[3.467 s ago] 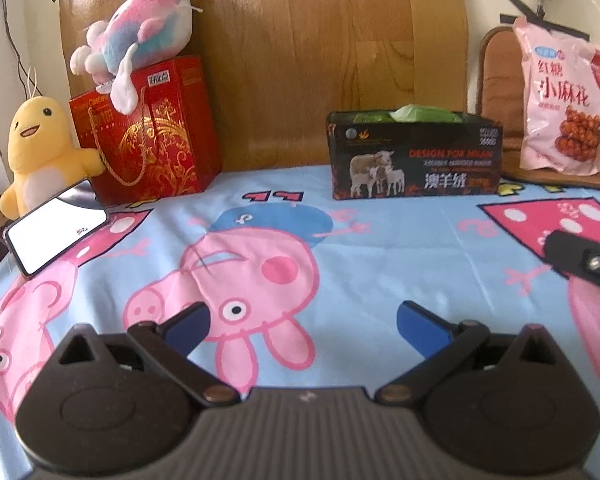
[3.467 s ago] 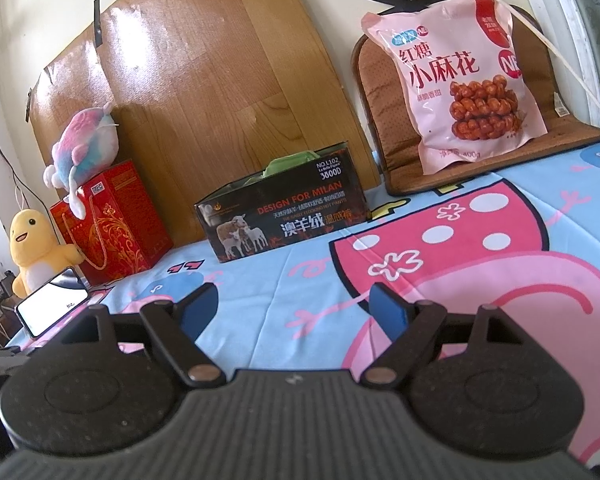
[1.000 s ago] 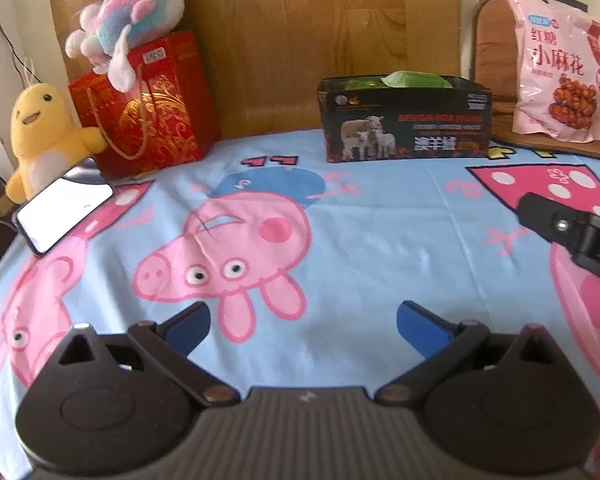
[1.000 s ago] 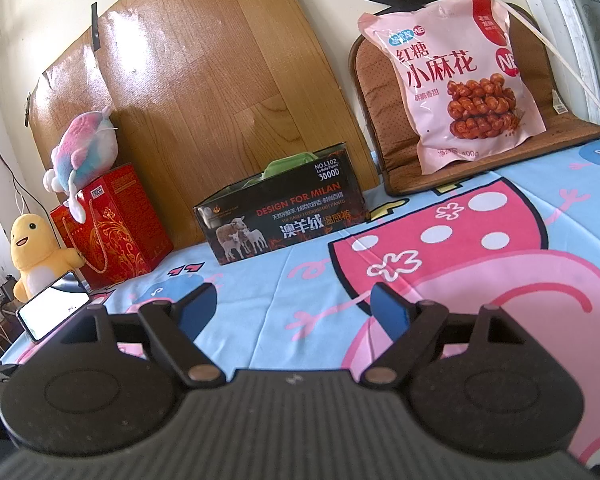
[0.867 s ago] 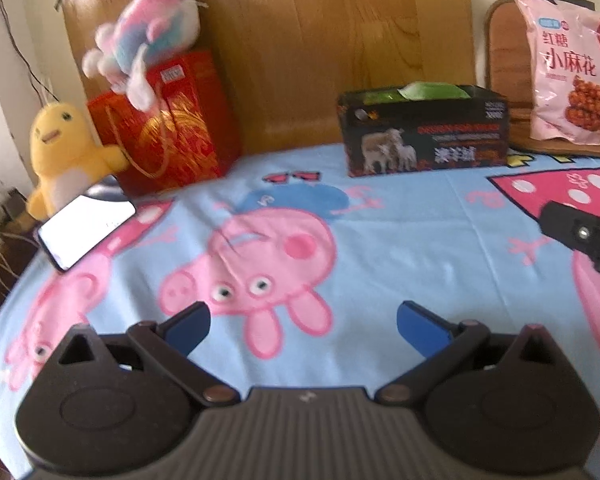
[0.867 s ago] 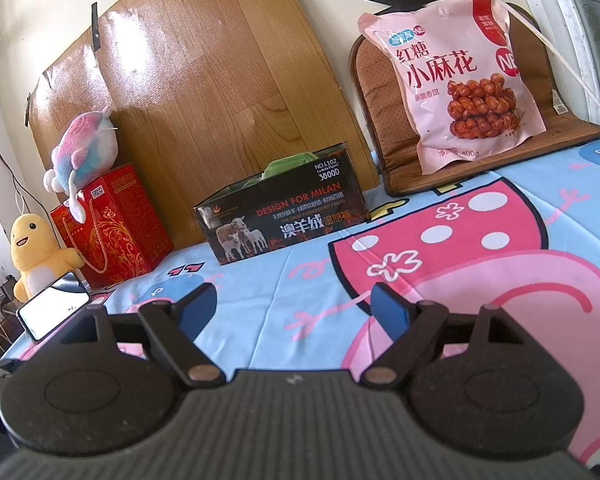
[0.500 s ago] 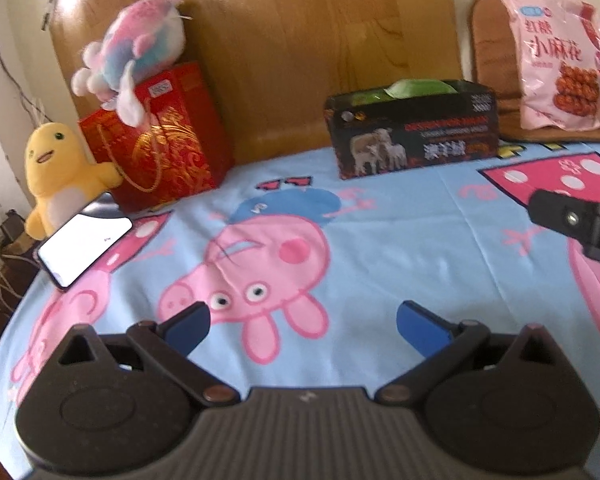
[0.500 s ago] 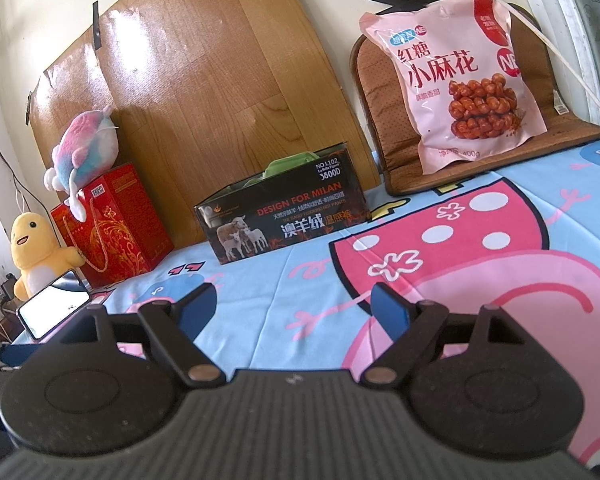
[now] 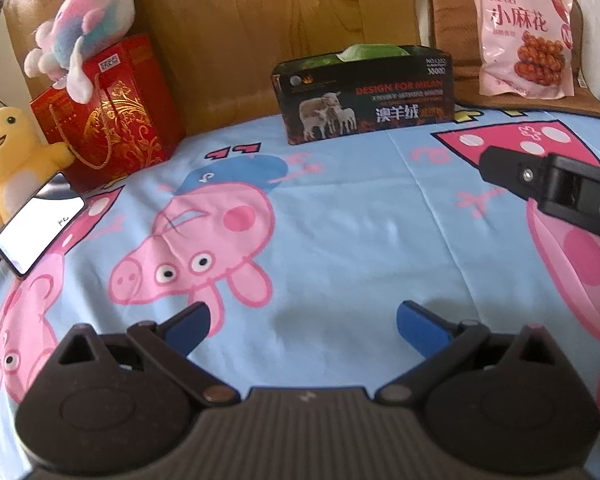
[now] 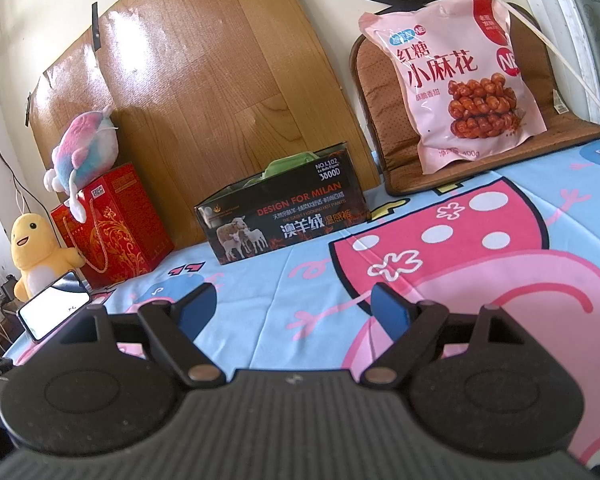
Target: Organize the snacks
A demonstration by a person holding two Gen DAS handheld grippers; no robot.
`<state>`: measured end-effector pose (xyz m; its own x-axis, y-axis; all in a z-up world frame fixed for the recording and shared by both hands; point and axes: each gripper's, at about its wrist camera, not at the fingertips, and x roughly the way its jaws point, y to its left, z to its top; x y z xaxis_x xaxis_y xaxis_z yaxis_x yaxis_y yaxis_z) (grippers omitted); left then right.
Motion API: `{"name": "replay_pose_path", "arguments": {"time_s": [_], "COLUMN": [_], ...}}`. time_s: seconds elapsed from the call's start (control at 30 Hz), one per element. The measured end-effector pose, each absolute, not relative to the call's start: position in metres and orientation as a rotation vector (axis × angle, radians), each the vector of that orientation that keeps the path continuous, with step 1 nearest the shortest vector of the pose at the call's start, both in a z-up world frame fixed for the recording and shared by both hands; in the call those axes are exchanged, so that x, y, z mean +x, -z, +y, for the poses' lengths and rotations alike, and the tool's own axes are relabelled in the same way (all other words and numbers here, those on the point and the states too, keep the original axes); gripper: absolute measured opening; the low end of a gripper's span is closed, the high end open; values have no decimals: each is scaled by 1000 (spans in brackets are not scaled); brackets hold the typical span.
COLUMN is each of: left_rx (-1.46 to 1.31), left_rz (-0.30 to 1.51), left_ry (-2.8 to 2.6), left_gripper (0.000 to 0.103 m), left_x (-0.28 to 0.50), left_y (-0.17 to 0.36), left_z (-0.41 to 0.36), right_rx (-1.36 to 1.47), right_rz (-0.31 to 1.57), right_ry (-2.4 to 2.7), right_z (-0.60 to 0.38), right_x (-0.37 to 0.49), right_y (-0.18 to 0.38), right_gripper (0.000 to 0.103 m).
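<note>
Cartoon-pig bedsheet carries black box, red gift bag, phone

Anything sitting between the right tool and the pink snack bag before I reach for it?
Nothing stands between: the right wrist view shows only bare cartoon bedsheet between the open right tool and the pink snack bag, which leans on a brown cushion.

One pink snack bag, one black box, one red gift bag, two plush toys, the yellow duck and pastel one, one phone.
</note>
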<state>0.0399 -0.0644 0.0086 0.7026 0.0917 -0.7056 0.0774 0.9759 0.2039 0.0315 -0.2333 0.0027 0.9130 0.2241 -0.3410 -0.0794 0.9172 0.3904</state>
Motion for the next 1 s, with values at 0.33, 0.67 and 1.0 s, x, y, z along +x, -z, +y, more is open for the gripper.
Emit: {"name": "replay_pose_path", "arguments": {"time_s": [0.33,0.67,1.0], "left_rx": [222,186,194], "left_rz": [815,831,819], "left_ry": [66,159,225], "left_gripper": [103,103,103], "left_x": [36,31,24], "left_y": [-8,-9,-12], "left_z": [-70,-75,-84], "right_rx": [381,390,425], "right_rz": [391,392,395], "right_ry": [-161,-159,-148], "right_z": [-234,-234,-236], "right_x": [32,32,31], "right_y": [-3,-3,-2], "right_gripper": [86,86,86]}}
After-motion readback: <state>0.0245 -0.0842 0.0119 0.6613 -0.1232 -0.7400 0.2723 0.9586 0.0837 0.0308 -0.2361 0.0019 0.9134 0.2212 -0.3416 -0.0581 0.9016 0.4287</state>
